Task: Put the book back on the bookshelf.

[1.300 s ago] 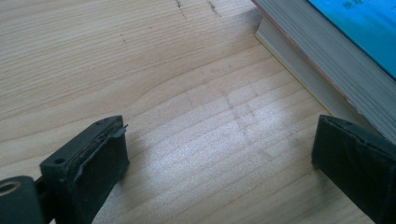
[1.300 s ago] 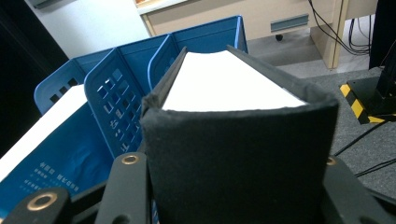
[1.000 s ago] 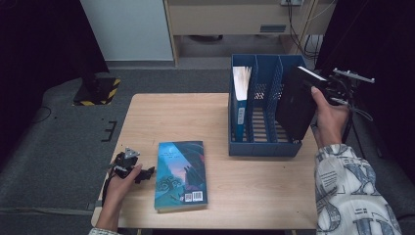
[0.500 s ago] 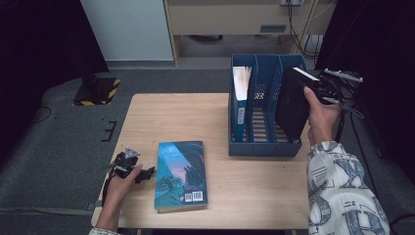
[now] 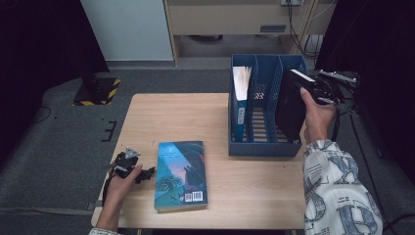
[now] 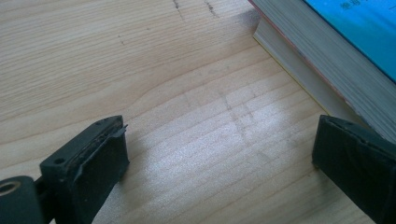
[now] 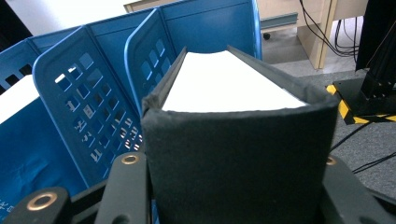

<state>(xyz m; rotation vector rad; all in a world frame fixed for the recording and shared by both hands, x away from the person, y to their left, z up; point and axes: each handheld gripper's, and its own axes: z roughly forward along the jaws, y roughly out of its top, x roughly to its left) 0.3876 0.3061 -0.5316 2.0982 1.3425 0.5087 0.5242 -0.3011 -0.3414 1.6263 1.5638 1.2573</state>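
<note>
Table (image 5: 220, 117) is pale wood on grey carpet, dark room. Right gripper (image 5: 313, 90) clamps a black book (image 5: 289, 105) over the blue rack (image 5: 264, 147); left gripper (image 5: 128, 164) rests wide open beside the teal book (image 5: 180, 174).

The lower part of the black book (image 5: 289, 110) drops out of sight behind the front wall of the blue file rack (image 5: 264, 147), so whether it rests on the rack's floor cannot be told. In the right gripper view the book's spine (image 7: 238, 163) covers the pads of the right tool (image 5: 320, 90). The print on the blue book (image 5: 180, 172) near the rack is too small to read, and in the left gripper view that book (image 6: 345, 51) is cut off by the picture's edge. The person's patterned sleeve (image 5: 337, 196) beside the rack runs off the bottom edge.
</note>
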